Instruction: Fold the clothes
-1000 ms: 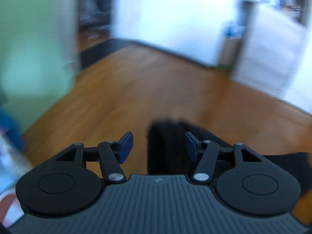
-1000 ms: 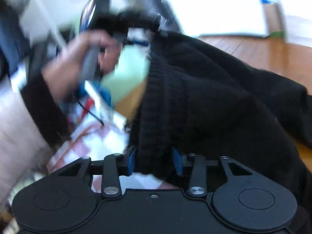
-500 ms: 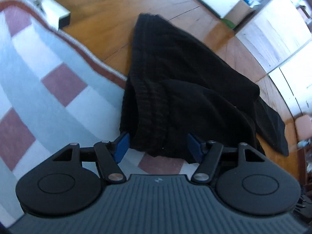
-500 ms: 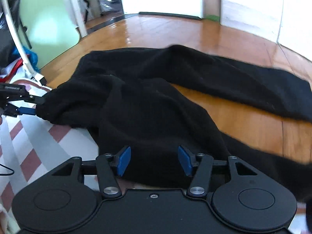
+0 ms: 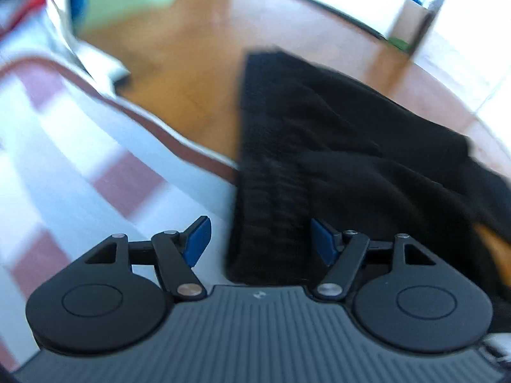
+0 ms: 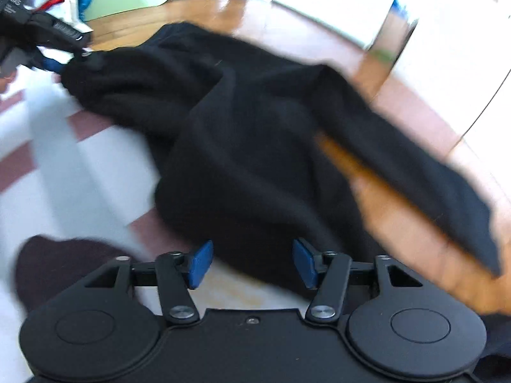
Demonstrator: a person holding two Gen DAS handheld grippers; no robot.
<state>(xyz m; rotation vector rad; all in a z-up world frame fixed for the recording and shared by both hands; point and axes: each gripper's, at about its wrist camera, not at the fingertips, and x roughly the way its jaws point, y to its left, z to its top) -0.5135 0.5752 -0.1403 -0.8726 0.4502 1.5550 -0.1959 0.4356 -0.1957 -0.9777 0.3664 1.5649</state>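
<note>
Lying partly on the checked blanket (image 5: 80, 172) and partly on the wooden floor (image 5: 198, 73), the black garment (image 5: 335, 146) spreads toward the right. The left gripper (image 5: 260, 242) has its blue fingers wide apart, with the ribbed edge between them, not pinched. The right gripper (image 6: 252, 263) is wide apart too, its blue fingers around a fold without gripping.

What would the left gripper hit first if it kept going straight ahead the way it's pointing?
The black knit garment. Its ribbed edge already lies between the open fingers of the left gripper, so it would push further into that; motion blur leaves the depth uncertain.
</note>
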